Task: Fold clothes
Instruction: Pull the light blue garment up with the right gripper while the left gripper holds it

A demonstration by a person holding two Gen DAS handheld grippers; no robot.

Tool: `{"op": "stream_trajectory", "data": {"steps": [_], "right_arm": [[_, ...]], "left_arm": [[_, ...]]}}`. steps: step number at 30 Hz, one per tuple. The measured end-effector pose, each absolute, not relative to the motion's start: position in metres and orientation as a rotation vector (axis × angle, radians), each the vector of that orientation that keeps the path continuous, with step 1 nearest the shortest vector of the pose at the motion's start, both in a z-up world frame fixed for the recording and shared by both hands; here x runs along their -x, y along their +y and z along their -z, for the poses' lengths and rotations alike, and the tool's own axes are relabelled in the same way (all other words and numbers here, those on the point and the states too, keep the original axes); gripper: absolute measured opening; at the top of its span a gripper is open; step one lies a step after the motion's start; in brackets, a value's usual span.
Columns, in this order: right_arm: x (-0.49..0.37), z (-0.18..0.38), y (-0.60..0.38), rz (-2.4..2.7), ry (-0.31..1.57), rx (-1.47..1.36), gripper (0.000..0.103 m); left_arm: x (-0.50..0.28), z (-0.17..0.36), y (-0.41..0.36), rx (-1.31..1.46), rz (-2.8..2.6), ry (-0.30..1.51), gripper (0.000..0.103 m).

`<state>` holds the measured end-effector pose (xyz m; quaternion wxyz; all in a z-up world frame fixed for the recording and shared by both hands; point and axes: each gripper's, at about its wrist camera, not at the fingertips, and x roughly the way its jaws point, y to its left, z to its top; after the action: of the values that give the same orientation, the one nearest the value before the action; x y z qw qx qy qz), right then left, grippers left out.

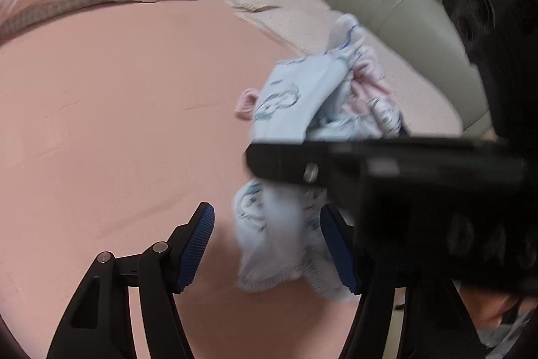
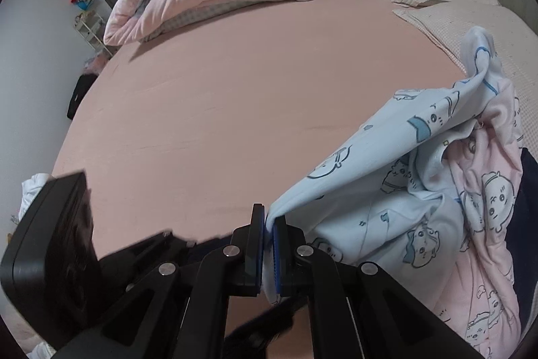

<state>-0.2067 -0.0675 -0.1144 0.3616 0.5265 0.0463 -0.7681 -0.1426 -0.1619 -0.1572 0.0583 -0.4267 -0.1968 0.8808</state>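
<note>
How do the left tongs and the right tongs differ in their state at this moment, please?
The left tongs stand open, blue pads wide apart; the right tongs are shut. The left tongs grip nothing, though a fold of the light blue printed garment hangs between their fingers; the right tongs pinch an edge of that garment, lifting it off the pink sheet. Both share black fingers with blue ribbed pads.

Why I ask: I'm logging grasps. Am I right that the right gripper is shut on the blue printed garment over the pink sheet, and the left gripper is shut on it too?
Not quite. The left gripper is open: the left wrist view shows its blue pads spread wide, with cloth hanging between them. The right gripper is indeed shut on the garment over the pink sheet.
</note>
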Motion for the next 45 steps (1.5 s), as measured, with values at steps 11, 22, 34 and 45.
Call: {"op": "stream_trajectory", "data": {"steps": [11,22,34,45], "right_arm": [[0.21,0.114,-0.045,1.976,0.032,-1.397,0.004],[0.239,0.107,-0.006,2.103,-0.174,-1.499,0.056],[0.27,0.115,0.001,2.251,-0.275,-1.563,0.056],[0.269,0.134,-0.013,2.216,-0.065,-1.542,0.003]], "left_arm": [[0.148,0.155,-0.165,1.263,-2.702,-0.643,0.01],[0.149,0.163,-0.161,1.303,-2.656,-0.67,0.009],[0.142,0.169,-0.144,1.336,-2.607,-0.597,0.009],[0.14,0.174,-0.144,1.427,-2.615,-0.569,0.01]]}}
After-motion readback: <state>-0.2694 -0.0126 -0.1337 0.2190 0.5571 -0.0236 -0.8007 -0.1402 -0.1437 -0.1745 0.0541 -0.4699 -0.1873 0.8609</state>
